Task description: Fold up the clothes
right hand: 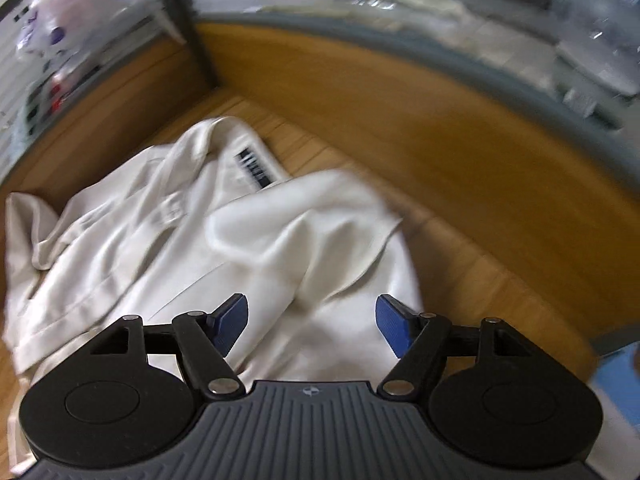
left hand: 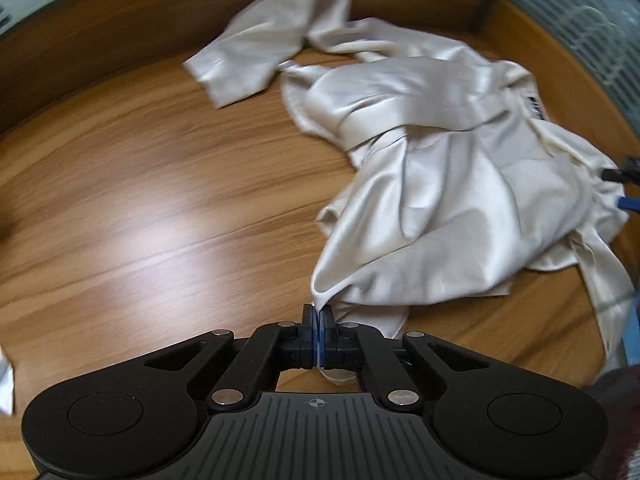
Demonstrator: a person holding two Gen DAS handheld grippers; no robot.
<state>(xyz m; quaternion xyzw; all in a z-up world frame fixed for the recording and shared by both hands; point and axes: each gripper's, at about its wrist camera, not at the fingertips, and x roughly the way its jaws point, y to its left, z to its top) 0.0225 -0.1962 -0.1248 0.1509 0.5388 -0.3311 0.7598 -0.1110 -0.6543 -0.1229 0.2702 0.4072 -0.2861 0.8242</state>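
A crumpled cream-white garment (left hand: 452, 184) lies on the wooden table, one sleeve stretched toward the far left. My left gripper (left hand: 319, 312) is shut on a pinched edge of its near hem, and the cloth rises from the jaws in a taut fold. In the right wrist view the same garment (right hand: 224, 240) shows its collar and a striped neck label (right hand: 256, 168). My right gripper (right hand: 312, 320) hangs open just above the cloth, its blue pads (right hand: 230, 322) wide apart with only fabric below them. Its tip also peeks in at the right edge of the left wrist view.
The wooden table (left hand: 160, 200) has a raised wooden rim (right hand: 400, 120) at the back, with a dark post (right hand: 188, 24) in the corner and frosted panels behind. A blue-white object (right hand: 618, 380) sits at the right edge. A white scrap (left hand: 6, 384) lies at the left.
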